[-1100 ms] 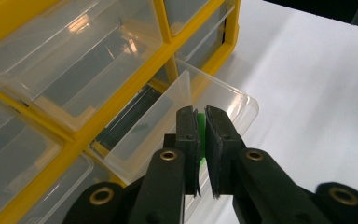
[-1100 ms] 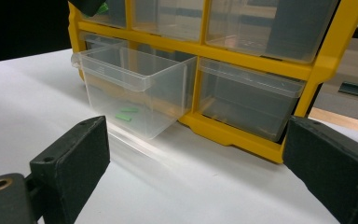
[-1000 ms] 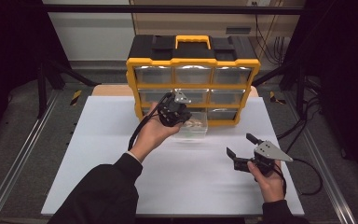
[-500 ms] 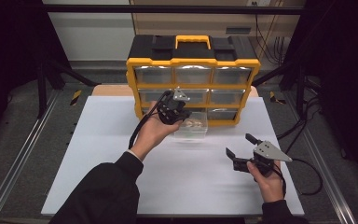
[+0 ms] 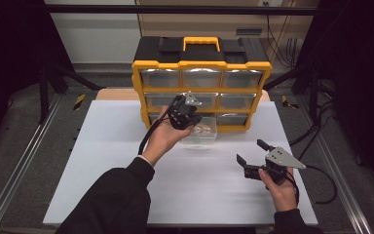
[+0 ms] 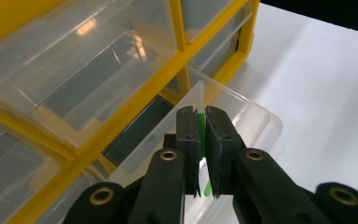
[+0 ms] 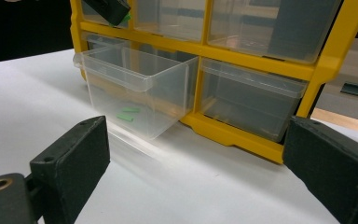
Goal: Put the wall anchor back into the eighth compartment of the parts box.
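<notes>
A person's left hand holds my left gripper [image 5: 192,120] above the clear drawer [image 5: 207,136] pulled out of the bottom row of the yellow organizer [image 5: 202,67]. In the left gripper view its jaws [image 6: 202,113] are shut on a small green piece [image 6: 200,125] over the drawer's rim [image 6: 242,105]. The right gripper view shows that drawer [image 7: 135,86] with two green pieces [image 7: 127,114] on its floor, and the left gripper's tip [image 7: 111,10] above it. My right gripper [image 5: 250,151] rests low at the table's right with its jaws [image 7: 198,128] wide open and nothing between them.
The organizer has clear drawers in yellow frames and a black top with a handle [image 5: 201,44]. It stands at the back of the white tabletop [image 5: 102,161]. A closed drawer [image 7: 251,100] sits right of the open one. Cables [image 5: 321,185] trail at the right.
</notes>
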`<state>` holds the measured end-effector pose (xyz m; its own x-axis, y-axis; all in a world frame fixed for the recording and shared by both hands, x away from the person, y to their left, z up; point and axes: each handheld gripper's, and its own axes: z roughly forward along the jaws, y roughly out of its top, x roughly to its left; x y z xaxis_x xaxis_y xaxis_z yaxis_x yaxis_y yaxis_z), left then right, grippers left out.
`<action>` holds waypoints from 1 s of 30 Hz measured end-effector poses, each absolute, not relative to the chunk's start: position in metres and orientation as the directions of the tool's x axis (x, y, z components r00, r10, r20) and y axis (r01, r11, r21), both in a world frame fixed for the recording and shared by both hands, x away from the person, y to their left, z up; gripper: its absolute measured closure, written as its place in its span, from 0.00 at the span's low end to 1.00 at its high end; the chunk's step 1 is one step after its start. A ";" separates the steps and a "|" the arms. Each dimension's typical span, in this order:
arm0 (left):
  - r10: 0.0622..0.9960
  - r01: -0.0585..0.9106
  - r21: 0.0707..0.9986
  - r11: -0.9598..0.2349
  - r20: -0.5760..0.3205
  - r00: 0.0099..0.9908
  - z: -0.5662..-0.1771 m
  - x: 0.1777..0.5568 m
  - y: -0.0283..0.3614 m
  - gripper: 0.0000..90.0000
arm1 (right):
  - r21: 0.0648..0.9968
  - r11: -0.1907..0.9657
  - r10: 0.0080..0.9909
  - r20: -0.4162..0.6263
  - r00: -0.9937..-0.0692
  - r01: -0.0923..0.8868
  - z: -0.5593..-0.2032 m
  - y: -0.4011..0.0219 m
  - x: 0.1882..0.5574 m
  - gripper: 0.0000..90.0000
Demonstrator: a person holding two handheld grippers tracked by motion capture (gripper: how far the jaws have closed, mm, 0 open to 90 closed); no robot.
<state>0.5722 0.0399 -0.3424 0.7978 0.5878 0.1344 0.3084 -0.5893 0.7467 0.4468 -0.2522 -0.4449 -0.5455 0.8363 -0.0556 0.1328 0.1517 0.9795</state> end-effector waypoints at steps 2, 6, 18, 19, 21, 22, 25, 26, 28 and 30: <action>0.599 0.313 0.758 -0.572 0.125 0.791 -0.342 0.573 0.040 0.93 | 0.979 0.153 0.835 -0.057 -0.547 0.132 -0.445 -0.252 0.447 0.09; 0.602 0.314 0.760 -0.570 0.126 0.789 -0.344 0.574 0.040 0.93 | 0.979 0.153 0.836 -0.056 -0.547 0.134 -0.445 -0.252 0.447 0.09; 0.603 0.336 0.737 -0.587 0.120 0.789 -0.357 0.579 0.039 0.93 | 0.979 0.155 0.835 -0.059 -0.548 0.132 -0.445 -0.252 0.447 0.09; 0.598 0.336 0.729 -0.596 0.124 0.792 -0.357 0.578 0.039 0.93 | 0.979 0.155 0.835 -0.058 -0.547 0.132 -0.445 -0.252 0.447 0.09; 0.603 0.329 0.740 -0.586 0.128 0.787 -0.356 0.576 0.039 0.86 | 0.980 0.152 0.836 -0.057 -0.546 0.131 -0.445 -0.252 0.447 0.09; 0.612 0.325 0.752 -0.573 0.129 0.781 -0.355 0.574 0.040 0.81 | 0.979 0.151 0.836 -0.055 -0.545 0.134 -0.444 -0.252 0.447 0.09; 0.626 0.313 0.792 -0.523 0.109 0.772 -0.351 0.567 0.043 0.72 | 0.979 0.154 0.835 -0.058 -0.546 0.132 -0.445 -0.252 0.447 0.09; 0.628 0.304 0.801 -0.515 0.111 0.771 -0.350 0.564 0.044 0.70 | 0.979 0.156 0.835 -0.060 -0.546 0.130 -0.445 -0.252 0.447 0.09; 0.632 0.289 0.815 -0.502 0.117 0.766 -0.348 0.559 0.047 0.61 | 0.979 0.156 0.835 -0.059 -0.547 0.131 -0.445 -0.252 0.447 0.09; 0.639 0.279 0.834 -0.475 0.109 0.761 -0.348 0.556 0.048 0.56 | 0.979 0.157 0.835 -0.060 -0.547 0.132 -0.445 -0.252 0.447 0.09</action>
